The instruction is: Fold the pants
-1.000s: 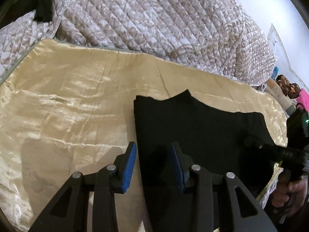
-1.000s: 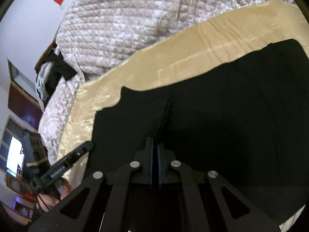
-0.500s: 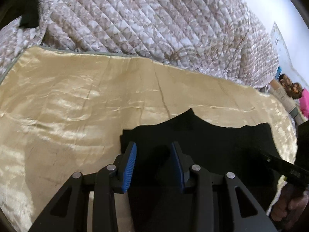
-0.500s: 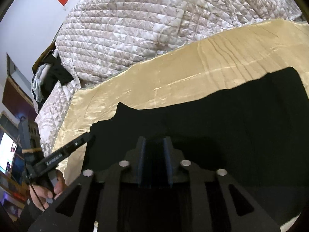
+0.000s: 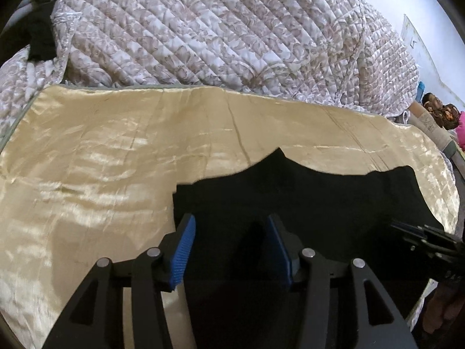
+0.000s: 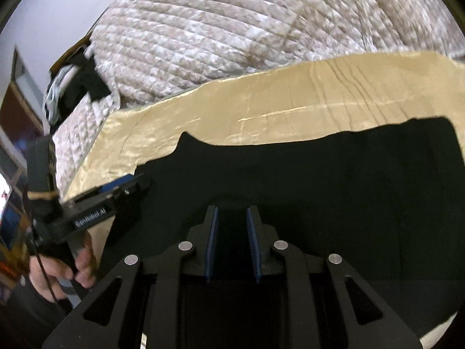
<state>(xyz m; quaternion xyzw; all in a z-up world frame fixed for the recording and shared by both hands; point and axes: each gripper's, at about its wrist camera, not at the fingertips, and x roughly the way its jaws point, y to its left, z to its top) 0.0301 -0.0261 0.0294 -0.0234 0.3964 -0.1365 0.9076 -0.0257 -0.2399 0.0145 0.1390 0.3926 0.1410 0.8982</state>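
The left gripper (image 5: 229,247) has just been opening; its jaws stand apart, with nothing pinched, over the left end of the pants (image 5: 305,203). The right gripper (image 6: 231,241) has also come open, by a narrow gap, empty, over the middle of the pants (image 6: 319,180). The pants lie flat on the gold cloth (image 5: 101,160), long axis running left to right before both grippers. The left edge is nearer the left gripper.

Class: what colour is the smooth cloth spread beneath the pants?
Shiny pale gold. The cloth under the black pants shows best in the left wrist view.
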